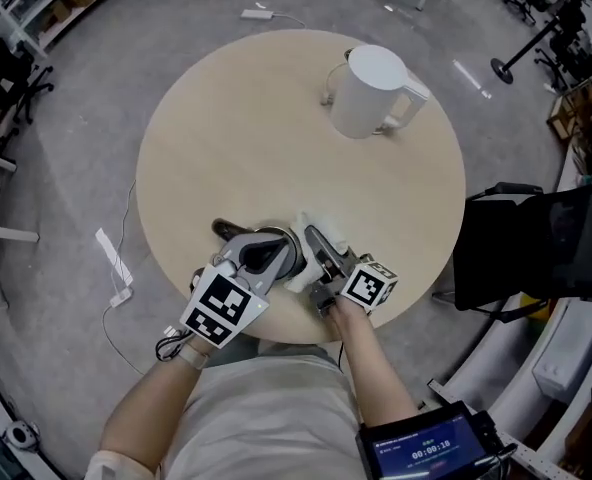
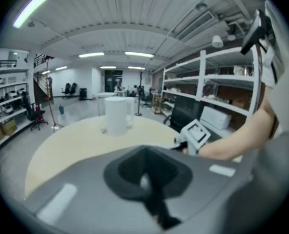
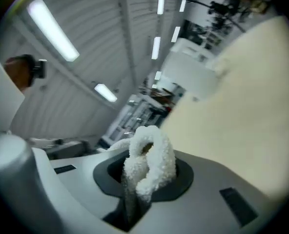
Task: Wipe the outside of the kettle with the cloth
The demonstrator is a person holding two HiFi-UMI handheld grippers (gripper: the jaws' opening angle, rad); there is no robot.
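A white kettle (image 1: pixel 371 93) with lid and handle stands upright at the far right of the round beige table (image 1: pixel 226 148); it also appears in the left gripper view (image 2: pixel 116 116) and, tilted, in the right gripper view (image 3: pixel 188 77). My right gripper (image 1: pixel 318 253) is near the table's front edge, shut on a white fluffy cloth (image 3: pixel 149 162) that bulges up between its jaws (image 1: pixel 321 233). Just to its left is my left gripper (image 1: pixel 264 253), its dark jaws shut with nothing in them (image 2: pixel 145 179). Both grippers are well short of the kettle.
A black bag (image 1: pixel 531 248) on a seat sits close to the table's right side. A small screen (image 1: pixel 426 448) is at the bottom right. Cables (image 1: pixel 116 268) lie on the grey floor at left; shelving (image 2: pixel 217 91) stands beyond the table.
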